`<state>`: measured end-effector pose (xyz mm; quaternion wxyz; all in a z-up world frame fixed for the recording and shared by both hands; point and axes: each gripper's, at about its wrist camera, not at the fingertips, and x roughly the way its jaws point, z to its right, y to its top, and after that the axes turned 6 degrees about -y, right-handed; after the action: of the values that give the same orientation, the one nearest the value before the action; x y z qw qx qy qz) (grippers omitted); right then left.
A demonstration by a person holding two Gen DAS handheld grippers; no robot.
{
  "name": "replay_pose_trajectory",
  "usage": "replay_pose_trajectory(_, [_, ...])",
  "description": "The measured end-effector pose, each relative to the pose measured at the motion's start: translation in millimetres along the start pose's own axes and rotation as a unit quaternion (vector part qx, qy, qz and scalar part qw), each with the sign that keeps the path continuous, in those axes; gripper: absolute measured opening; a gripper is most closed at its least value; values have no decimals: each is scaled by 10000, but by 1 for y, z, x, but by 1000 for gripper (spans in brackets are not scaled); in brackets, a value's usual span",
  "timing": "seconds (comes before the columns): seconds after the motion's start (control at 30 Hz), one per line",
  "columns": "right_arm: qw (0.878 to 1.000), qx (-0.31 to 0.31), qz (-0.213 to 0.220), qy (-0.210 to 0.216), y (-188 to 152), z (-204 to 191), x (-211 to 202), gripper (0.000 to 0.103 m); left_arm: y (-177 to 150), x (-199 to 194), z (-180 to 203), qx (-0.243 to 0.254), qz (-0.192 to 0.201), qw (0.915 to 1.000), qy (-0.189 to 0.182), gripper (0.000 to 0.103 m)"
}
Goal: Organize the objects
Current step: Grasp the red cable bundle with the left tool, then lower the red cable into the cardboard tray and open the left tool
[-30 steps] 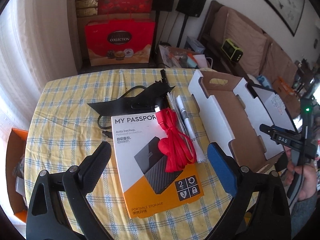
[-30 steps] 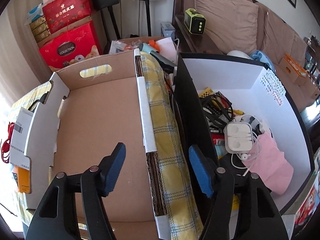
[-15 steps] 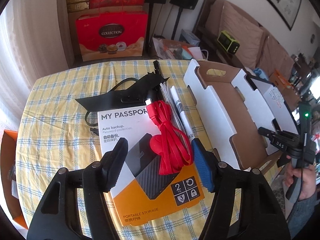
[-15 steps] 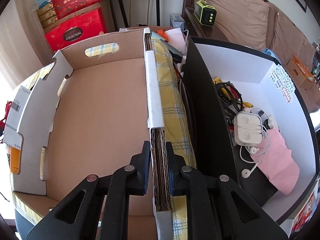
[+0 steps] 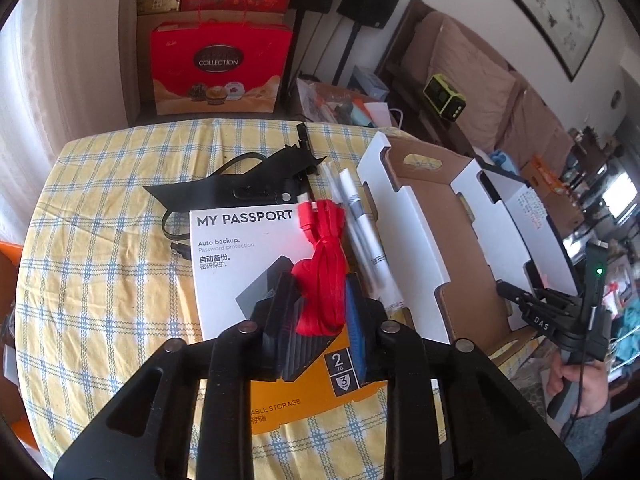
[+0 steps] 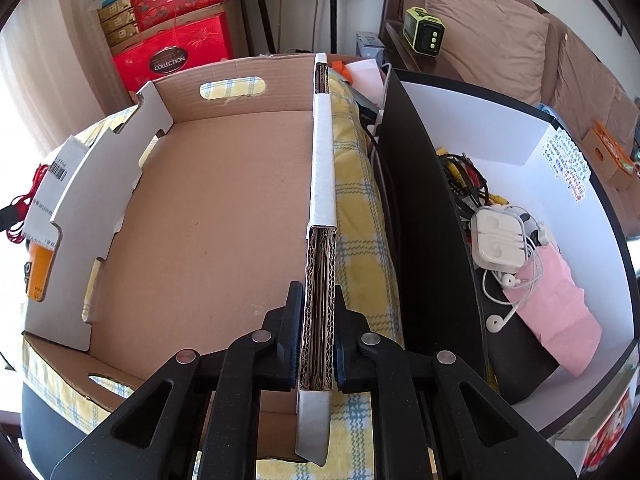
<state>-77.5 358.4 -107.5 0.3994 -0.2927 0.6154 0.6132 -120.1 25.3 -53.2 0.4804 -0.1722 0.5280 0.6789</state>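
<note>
The bundled red flat cable (image 5: 325, 268) is lying on the white-and-orange hard-drive carton (image 5: 256, 280), just left of the open brown corrugated cardboard tray (image 6: 208, 216). My left tongs (image 5: 320, 312) have just been closing and are now squeezing the cable's near end between their pads. Between carton and tray, white pens (image 5: 362, 232) are resting on the yellow checked tablecloth (image 5: 100, 260). My right tongs (image 6: 318, 344) are clamping the tray's right wall. Right of the tray, a black-and-white box (image 6: 424, 216) is holding white earphones (image 6: 498, 244) and pink paper (image 6: 560, 312).
</note>
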Motion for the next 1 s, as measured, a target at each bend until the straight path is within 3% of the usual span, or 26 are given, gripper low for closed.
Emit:
replay_pose_trajectory(0.33, [9998, -157, -40, 81, -24, -13, -16, 12, -10, -24, 0, -228, 229, 9992, -213, 14])
replay_pose_trajectory(0.6, [9998, -122, -47, 134, -31, -15, -20, 12, -19, -49, 34, -188, 436, 9958, -783, 14])
replay_pose_trajectory(0.73, [9998, -54, -47, 160, -31, -14, -19, 12, -24, -46, 59, 20, 304, 9942, -1029, 14])
replay_pose_trajectory(1.0, [9998, 16, -62, 179, -32, -15, -18, 13, -49, -7, 102, 511, -155, 9941, -939, 14])
